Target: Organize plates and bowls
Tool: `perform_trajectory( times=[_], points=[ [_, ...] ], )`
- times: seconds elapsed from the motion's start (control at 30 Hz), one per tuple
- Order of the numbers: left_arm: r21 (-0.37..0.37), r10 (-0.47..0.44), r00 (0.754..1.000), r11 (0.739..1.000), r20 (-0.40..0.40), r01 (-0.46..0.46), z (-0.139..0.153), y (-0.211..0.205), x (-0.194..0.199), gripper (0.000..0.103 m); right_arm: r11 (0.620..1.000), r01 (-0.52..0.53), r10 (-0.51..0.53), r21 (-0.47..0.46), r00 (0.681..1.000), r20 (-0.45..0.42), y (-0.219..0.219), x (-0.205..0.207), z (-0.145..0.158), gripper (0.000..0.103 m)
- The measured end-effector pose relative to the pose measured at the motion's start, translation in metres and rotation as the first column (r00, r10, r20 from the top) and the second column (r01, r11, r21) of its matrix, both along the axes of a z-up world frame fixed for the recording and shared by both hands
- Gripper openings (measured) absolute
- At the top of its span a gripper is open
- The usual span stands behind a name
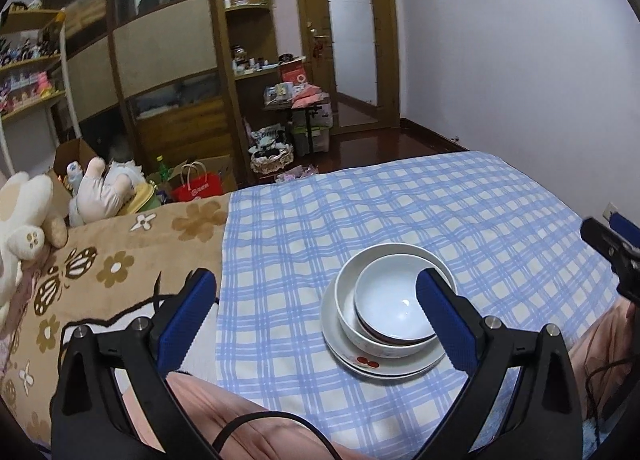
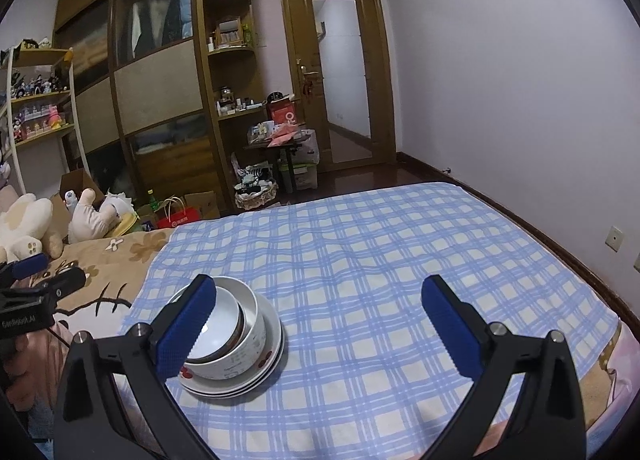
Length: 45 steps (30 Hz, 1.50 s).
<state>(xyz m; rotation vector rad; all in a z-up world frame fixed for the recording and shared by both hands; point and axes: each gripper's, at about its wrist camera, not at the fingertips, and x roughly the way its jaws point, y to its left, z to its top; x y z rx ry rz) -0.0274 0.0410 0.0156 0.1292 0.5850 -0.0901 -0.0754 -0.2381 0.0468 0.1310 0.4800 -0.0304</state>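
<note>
Two bowls (image 1: 394, 302) sit nested on stacked plates (image 1: 384, 364) between the spread, empty left gripper (image 1: 316, 320) and right gripper (image 2: 320, 324), so stacking looks finished; withdrawing remains.

The checked cloth (image 2: 380, 260) lies bare right of and beyond the stacked bowls (image 2: 236, 324). Plush toys (image 2: 24, 224) crowd the far left

We are in a home bedroom: a bed (image 2: 360, 260) under a blue checked sheet, plush toys (image 2: 24, 228) beside it, a tall wooden wardrobe (image 2: 160, 100), figurine shelves (image 2: 40, 100), and a wooden door (image 2: 340, 80).
</note>
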Motion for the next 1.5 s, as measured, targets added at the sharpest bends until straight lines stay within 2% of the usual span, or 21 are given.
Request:
perform_trajectory(
  times=[0.17, 0.6, 1.5],
  points=[
    [0.027, -0.031, 1.0, 0.999, 0.001, 0.031, -0.001, -0.01, 0.0, 0.099, 1.0, 0.009, -0.009, 0.001, 1.0, 0.001, -0.003, 0.001, 0.001, 0.103],
    [0.054, -0.035, 0.999, 0.998, 0.009, 0.034, -0.004, -0.015, -0.002, 0.099, 1.0, 0.018, -0.018, -0.011, 1.0, 0.001, -0.005, 0.003, 0.0, 0.103],
    [0.05, -0.011, 1.0, 0.999, 0.007, 0.011, -0.005, -0.007, -0.003, 0.099, 0.999, 0.039, -0.039, -0.003, 0.999, 0.012, -0.008, -0.001, -0.001, 0.103]
  ],
)
